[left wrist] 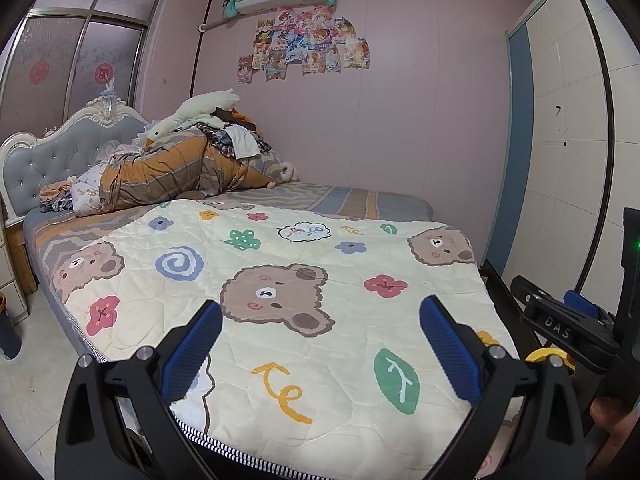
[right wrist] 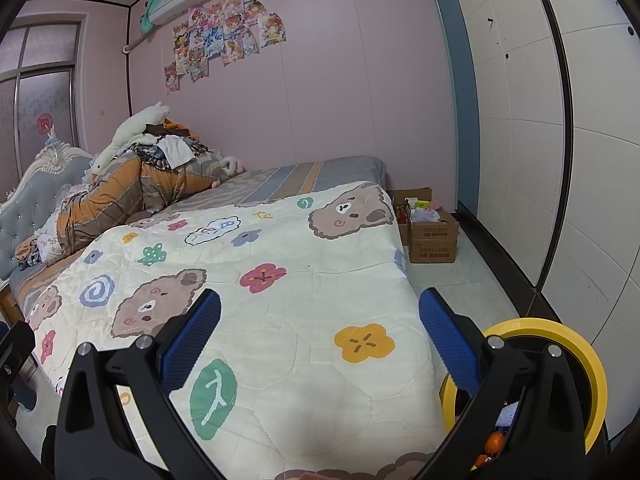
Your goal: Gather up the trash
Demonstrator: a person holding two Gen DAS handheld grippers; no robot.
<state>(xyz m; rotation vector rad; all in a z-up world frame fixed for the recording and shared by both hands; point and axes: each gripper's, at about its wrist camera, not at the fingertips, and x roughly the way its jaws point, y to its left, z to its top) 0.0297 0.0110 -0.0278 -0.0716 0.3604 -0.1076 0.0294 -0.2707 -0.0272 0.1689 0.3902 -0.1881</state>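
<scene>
My left gripper [left wrist: 320,320] is open and empty, held over the foot of a bed covered by a cream bear-print quilt [left wrist: 280,280]. My right gripper [right wrist: 320,316] is open and empty, over the same quilt [right wrist: 280,300] near its right edge. A yellow-rimmed trash bin [right wrist: 560,340] stands on the floor at the bed's right corner, partly behind the right finger, with colourful wrappers inside. Its rim also shows in the left wrist view [left wrist: 540,354]. The right gripper's body [left wrist: 560,328] shows at the right of the left wrist view. No loose trash shows on the quilt.
A heap of bedding, clothes and plush toys [left wrist: 180,160] lies at the headboard [left wrist: 60,152]. Cardboard boxes [right wrist: 432,236] with small items stand on the floor past the bed. A white wardrobe [right wrist: 540,160] lines the right wall. A dresser [left wrist: 12,272] stands left.
</scene>
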